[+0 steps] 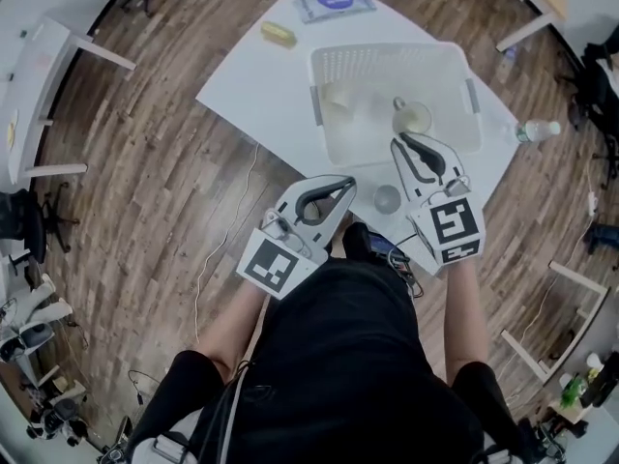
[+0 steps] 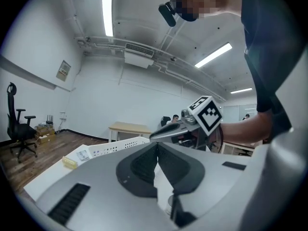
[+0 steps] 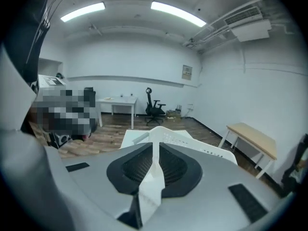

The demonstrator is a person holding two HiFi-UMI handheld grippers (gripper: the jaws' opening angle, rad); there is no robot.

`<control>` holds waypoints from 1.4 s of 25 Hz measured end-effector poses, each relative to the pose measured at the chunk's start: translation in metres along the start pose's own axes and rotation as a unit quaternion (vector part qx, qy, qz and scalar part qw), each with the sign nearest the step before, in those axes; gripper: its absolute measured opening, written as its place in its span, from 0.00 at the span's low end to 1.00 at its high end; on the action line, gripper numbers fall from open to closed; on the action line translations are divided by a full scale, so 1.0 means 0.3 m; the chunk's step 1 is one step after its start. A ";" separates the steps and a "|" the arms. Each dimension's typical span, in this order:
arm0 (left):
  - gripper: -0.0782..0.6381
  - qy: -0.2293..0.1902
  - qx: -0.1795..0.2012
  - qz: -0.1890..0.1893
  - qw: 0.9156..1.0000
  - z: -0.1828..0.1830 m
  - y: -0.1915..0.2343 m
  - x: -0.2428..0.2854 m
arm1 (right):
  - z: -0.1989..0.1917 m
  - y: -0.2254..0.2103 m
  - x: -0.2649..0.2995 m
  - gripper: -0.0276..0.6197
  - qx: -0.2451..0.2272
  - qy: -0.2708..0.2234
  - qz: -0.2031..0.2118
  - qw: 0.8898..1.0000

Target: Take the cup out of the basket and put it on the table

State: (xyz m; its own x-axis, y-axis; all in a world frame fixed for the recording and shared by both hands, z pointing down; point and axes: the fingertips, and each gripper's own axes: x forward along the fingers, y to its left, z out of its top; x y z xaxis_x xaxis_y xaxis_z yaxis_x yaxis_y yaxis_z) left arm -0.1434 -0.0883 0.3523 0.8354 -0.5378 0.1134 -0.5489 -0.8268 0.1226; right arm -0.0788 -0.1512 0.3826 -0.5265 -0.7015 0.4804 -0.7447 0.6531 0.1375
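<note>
Basket (image 1: 392, 61) of white plastic sits in the upper middle of our head view, on the white table (image 1: 261, 90). The cup (image 1: 412, 117) stands inside it, in the near right part, close to the near wall. We also see a clear tumbler (image 1: 336, 96) in the basket's left part, well apart from the cup.

Our right gripper (image 1: 399, 142) points up the frame from the lower right, its tips over the basket's near rim and just below the cup; we cannot tell whether they touch anything. In the right gripper view its fingers (image 3: 137, 170) are pressed together with nothing between them, and the basket's corner shows just beyond the tips.

Our left gripper (image 1: 346, 184) hangs at the centre of the head view, pointing right, short of the basket. Its fingers (image 2: 139, 170) are likewise closed on nothing.

A small grey round thing (image 1: 387, 198) lies on the table between the two grippers, below the basket. A yellow block (image 1: 279, 34) and a blue and white packet (image 1: 334, 4) lie at the top of the frame beyond the basket, and a bottle (image 1: 537, 130) lies at the table's right edge
</note>
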 end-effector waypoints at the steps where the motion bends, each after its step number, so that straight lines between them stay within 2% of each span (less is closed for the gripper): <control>1: 0.12 0.001 0.002 0.003 1.000 -0.006 0.011 -0.011 | 0.006 -0.010 0.034 0.09 -0.017 0.009 0.008 1.000; 4: 0.12 0.005 -0.001 0.015 1.000 -0.030 0.044 -0.043 | -0.004 -0.047 0.152 0.10 -0.063 0.048 0.035 0.996; 7: 0.12 0.009 -0.006 0.023 1.000 -0.053 0.074 -0.078 | -0.035 -0.056 0.280 0.23 -0.075 0.089 0.084 0.990; 9: 0.12 0.009 -0.008 0.028 1.000 -0.065 0.094 -0.098 | -0.061 -0.054 0.365 0.27 -0.089 0.111 0.106 0.984; 12: 0.12 0.009 -0.013 0.036 0.999 -0.078 0.124 -0.126 | -0.130 -0.035 0.486 0.30 -0.135 0.153 0.132 0.970; 16: 0.12 0.021 -0.016 0.037 0.999 -0.115 0.159 -0.143 | -0.261 -0.016 0.625 0.31 -0.169 0.215 0.169 0.947; 19: 0.12 0.024 -0.013 0.038 0.999 -0.134 0.178 -0.160 | -0.348 0.000 0.708 0.31 -0.202 0.242 0.170 0.934; 23: 0.12 0.024 -0.019 0.048 0.998 -0.151 0.213 -0.194 | -0.425 0.005 0.788 0.31 -0.256 0.269 0.135 0.919; 28: 0.12 0.030 -0.027 0.057 0.998 -0.167 0.243 -0.225 | -0.475 0.023 0.842 0.31 -0.252 0.277 0.114 0.920; 35: 0.12 0.036 -0.027 0.058 0.997 -0.176 0.264 -0.240 | -0.529 -0.001 0.862 0.28 -0.285 0.294 0.115 0.905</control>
State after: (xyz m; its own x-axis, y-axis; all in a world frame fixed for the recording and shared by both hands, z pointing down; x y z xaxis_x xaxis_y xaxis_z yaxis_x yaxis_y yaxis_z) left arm -0.2484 -0.1062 0.4060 0.7627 -0.6152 0.1995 -0.6447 -0.7480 0.1580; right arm -0.1497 -0.2875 0.6442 -0.2064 -0.3643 0.9081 -0.2230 0.9212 0.3189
